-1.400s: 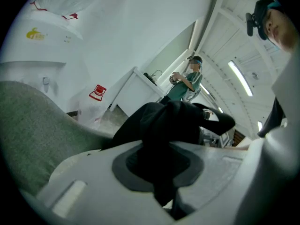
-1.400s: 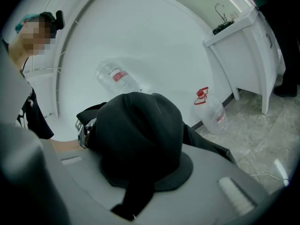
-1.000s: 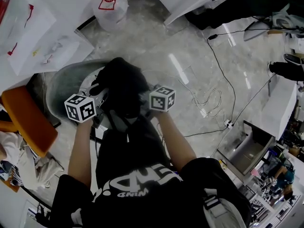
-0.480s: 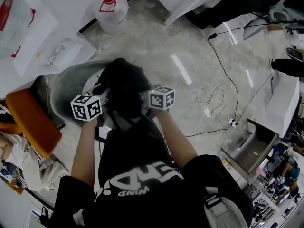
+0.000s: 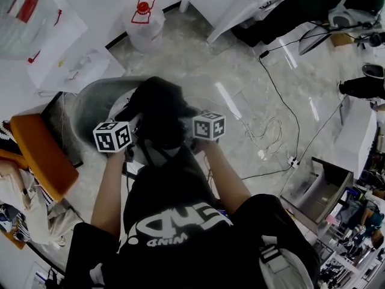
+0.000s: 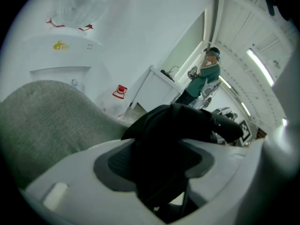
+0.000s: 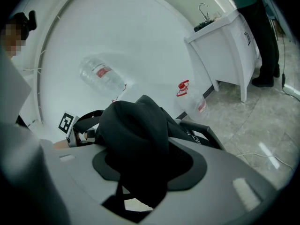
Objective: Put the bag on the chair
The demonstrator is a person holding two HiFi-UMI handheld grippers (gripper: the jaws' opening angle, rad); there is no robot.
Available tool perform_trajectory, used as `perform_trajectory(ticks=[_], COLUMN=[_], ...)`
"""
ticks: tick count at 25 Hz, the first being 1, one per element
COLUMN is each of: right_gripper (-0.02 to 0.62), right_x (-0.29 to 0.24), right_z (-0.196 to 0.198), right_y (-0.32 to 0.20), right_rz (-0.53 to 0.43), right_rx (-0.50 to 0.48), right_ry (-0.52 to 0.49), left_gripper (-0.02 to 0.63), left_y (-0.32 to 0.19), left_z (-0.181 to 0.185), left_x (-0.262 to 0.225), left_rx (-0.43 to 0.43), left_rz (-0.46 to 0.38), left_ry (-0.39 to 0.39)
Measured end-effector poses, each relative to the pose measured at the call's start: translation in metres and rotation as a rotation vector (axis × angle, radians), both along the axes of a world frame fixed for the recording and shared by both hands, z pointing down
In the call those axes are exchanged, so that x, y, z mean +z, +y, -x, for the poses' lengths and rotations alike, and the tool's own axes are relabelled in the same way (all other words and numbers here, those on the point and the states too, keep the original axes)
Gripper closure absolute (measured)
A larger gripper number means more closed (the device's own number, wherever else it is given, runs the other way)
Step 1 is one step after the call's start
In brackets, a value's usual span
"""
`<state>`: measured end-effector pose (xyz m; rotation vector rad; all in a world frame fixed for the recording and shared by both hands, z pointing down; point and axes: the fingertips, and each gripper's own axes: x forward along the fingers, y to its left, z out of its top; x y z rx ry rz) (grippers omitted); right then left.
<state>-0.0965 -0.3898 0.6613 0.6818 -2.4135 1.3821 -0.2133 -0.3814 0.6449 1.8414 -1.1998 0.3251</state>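
Jaws of the left gripper [image 5: 133, 127] are opening beside the right edge of the grey chair [image 5: 90, 104], with cloth of the black bag [image 5: 159, 110] between them and the pads not pressing it. Main bulk of the bag is bunched over the chair's right side; can't tell if it rests on the seat. Further right of the chair, same at the right gripper [image 5: 190, 127]: jaws opening, bag cloth hanging loose between them.

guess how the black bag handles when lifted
Probably floppy: the black bag slumps in soft folds over the grey chair. A thin strap hangs below it, so it may snag. Likely won't roll.
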Motion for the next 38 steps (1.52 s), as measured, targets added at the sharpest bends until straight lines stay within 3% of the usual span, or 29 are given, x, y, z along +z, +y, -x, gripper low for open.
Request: perform_trajectory(ticks=[4, 12, 17, 27, 38], right_gripper=[0.385, 0.345, 0.337, 0.341, 0.337], right_x=[-0.01, -0.032, -0.068, -0.152, -0.2], right_z=[-0.006, -0.031, -0.036, -0.031, -0.048], right_y=[0.021, 0.062, 0.091, 0.116, 0.178], right_rz=[-0.012, -0.033, -0.078, -0.182, -0.315], right_rx=[0.018, 0.101, 0.174, 0.2, 0.055], right_ry=[0.043, 0.086, 0.039, -0.069, -0.024], left_gripper=[0.321, 0.311, 0.298, 0.296, 0.298], left_y=[0.02, 0.067, 0.102, 0.143, 0.183], left_z=[0.003, 0.009, 0.007, 0.009, -0.031], left_x=[-0.017, -0.041, -0.062, -0.124, -0.189], left_rx=[0.005, 0.015, 0.024, 0.034, 0.061], left_rz=[-0.028, -0.074, -0.114, -0.202, -0.324], left_ry=[-0.007, 0.0, 0.035, 0.056, 0.045])
